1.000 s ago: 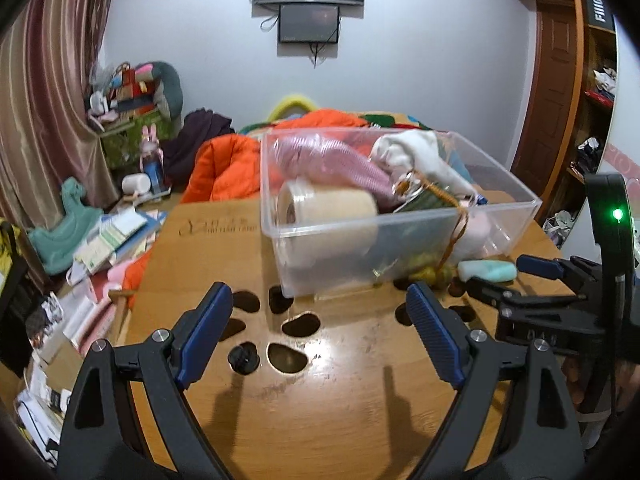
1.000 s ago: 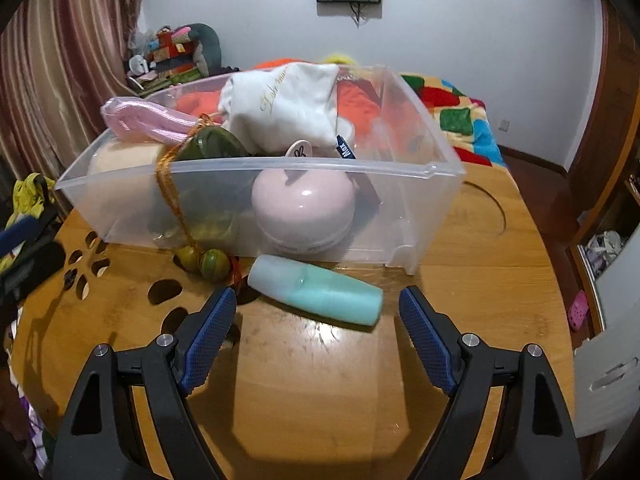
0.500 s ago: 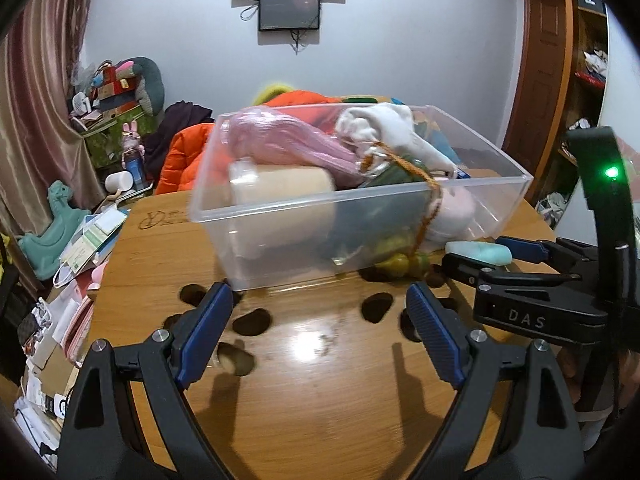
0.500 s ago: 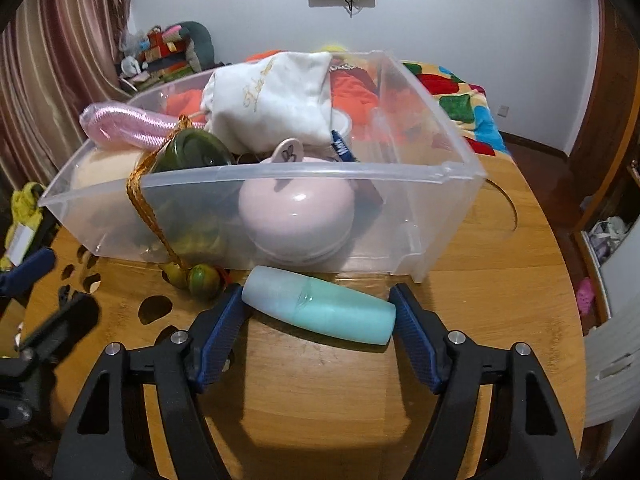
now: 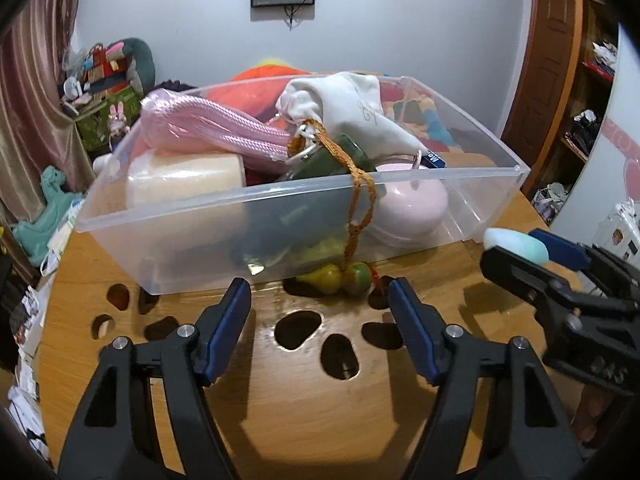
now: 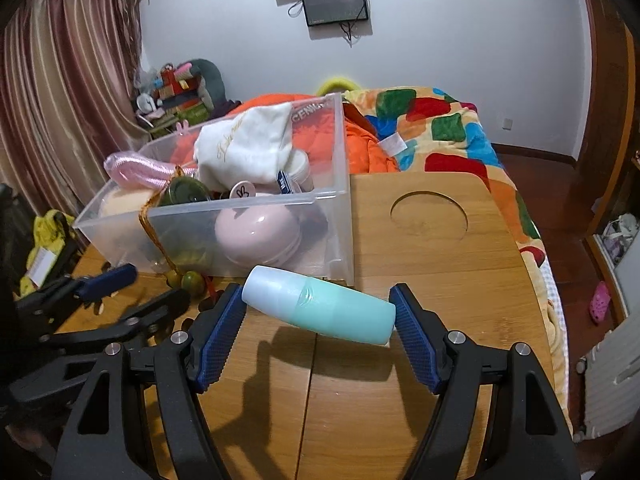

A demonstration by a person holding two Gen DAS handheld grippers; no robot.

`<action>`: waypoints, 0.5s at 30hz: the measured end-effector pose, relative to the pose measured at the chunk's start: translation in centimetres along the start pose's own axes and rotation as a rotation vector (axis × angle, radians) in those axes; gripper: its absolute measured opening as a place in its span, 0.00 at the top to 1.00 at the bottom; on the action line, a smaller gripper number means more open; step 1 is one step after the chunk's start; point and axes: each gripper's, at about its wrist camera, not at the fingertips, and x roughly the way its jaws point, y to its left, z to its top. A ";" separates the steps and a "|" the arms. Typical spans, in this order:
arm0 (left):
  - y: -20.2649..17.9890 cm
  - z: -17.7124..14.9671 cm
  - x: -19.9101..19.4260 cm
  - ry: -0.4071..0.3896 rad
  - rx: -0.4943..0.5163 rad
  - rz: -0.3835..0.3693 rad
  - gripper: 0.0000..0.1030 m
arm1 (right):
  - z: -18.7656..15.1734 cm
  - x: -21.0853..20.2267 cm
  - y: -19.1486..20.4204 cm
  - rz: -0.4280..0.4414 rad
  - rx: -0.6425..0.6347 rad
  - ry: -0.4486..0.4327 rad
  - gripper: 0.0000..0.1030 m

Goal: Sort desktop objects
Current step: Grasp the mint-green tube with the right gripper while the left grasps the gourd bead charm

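Note:
My right gripper [image 6: 318, 312] is shut on a mint-green bottle [image 6: 320, 310], gripped end to end and held lifted above the wooden table [image 6: 440, 264]; it also shows in the left wrist view [image 5: 516, 242]. A clear plastic bin [image 5: 304, 220] holds a pink rope, a white cloth bag, a beige roll, a green jar and a pink round case. An orange cord hangs over the bin's front wall to small green gourds [image 5: 340, 278] on the table. My left gripper [image 5: 320, 308] is open and empty, just in front of the gourds.
The table has several cut-out holes [image 5: 298, 324] and a round recess [image 6: 428, 220]. A bed with a colourful blanket [image 6: 440, 140] lies behind the table. Clutter lies on the floor at the left [image 5: 44, 216].
My right gripper closed on the mint-green bottle and lifted it off the table. My left gripper moved right and closer to the gourds, staying open.

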 end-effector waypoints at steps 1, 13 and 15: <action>-0.1 0.1 0.2 0.004 -0.003 0.009 0.31 | 0.0 0.1 0.1 0.009 -0.002 -0.001 0.31; -1.7 0.5 1.6 0.043 -0.005 0.074 0.45 | -0.5 0.3 -0.1 0.077 0.002 -0.002 0.31; -1.9 0.4 1.7 0.046 -0.002 0.076 0.45 | -0.6 0.3 0.1 0.078 -0.003 0.000 0.31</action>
